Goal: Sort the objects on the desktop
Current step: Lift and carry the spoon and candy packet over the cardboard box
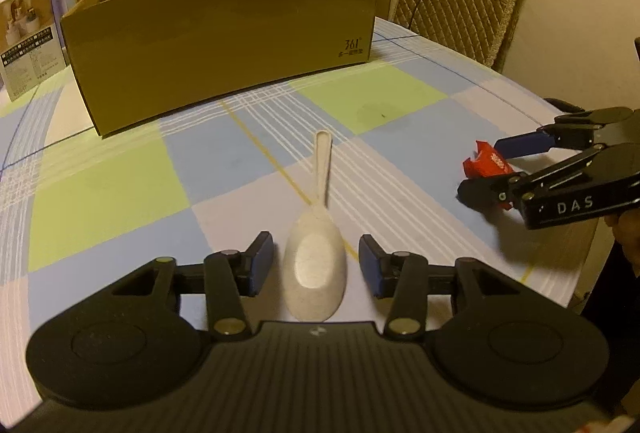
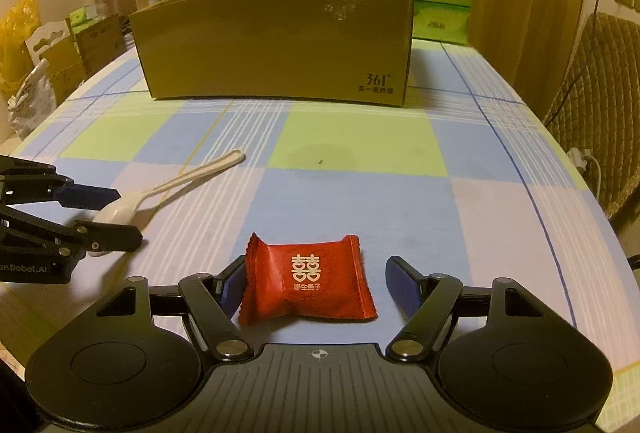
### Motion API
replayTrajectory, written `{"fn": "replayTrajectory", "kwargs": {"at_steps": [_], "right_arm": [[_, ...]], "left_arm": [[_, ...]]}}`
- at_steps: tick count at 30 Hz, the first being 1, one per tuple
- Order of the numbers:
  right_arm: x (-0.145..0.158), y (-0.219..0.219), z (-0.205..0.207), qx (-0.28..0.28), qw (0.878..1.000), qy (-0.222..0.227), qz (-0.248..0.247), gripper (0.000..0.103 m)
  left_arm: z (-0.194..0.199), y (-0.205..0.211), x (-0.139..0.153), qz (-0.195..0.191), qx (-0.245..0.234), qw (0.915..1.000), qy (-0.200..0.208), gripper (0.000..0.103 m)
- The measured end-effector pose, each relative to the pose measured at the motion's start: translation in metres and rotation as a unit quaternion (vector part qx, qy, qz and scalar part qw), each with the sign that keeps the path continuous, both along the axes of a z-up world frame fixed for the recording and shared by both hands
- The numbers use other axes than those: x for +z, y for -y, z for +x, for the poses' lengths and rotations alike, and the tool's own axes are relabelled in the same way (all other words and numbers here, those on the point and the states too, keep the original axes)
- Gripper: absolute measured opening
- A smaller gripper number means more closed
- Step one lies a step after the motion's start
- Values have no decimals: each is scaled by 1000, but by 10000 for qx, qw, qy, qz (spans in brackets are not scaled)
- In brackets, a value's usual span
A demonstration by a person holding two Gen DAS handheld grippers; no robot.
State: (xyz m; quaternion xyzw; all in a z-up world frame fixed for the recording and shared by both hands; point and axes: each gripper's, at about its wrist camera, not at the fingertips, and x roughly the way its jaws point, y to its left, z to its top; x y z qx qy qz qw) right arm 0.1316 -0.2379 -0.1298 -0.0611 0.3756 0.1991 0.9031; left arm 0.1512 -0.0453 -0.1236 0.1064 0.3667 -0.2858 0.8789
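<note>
Sorting stands at its opening stage, judging from the layout: both loose items lie on the worktop (image 2: 360, 193) and nothing visible has reached the cardboard box (image 2: 276, 41) at the far side, whose interior is hidden from both cameras. Left gripper (image 1: 316, 263) has its fingers spread apart on either side of the bowl of the white spoon (image 1: 316, 257), with a gap on each side and no contact; the spoon's handle points away toward the box. Right gripper (image 2: 316, 289) is likewise released, fingers flanking the red candy packet (image 2: 308, 281); the left finger appears close to or touching the wrapper edge, the right finger stands clear. Remaining work, as a judgement: close on each item, lift, carry to the box and release. Legible markings: the box front reads "361°" above a line of small Chinese characters; the packet bears a white double-happiness symbol with four small characters beneath; the right gripper body shows "DAS" in the left wrist view, and the left gripper body shows "nRobot.AI", partly cut off, in the right wrist view.
</note>
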Motion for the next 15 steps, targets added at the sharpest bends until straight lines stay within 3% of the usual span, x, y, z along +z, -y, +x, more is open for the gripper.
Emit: {"fn": "replayTrajectory", "kwargs": {"at_steps": [2,15], "right_arm": [[0,0,0,3,10000,11,-4,71],[-1,-2,-1,52,9999,62,-93,69]], "left_arm": [[0,-1,1,-28,55,10000,-28,27],[-7,5,11,-288,231,9993,32,27]]}}
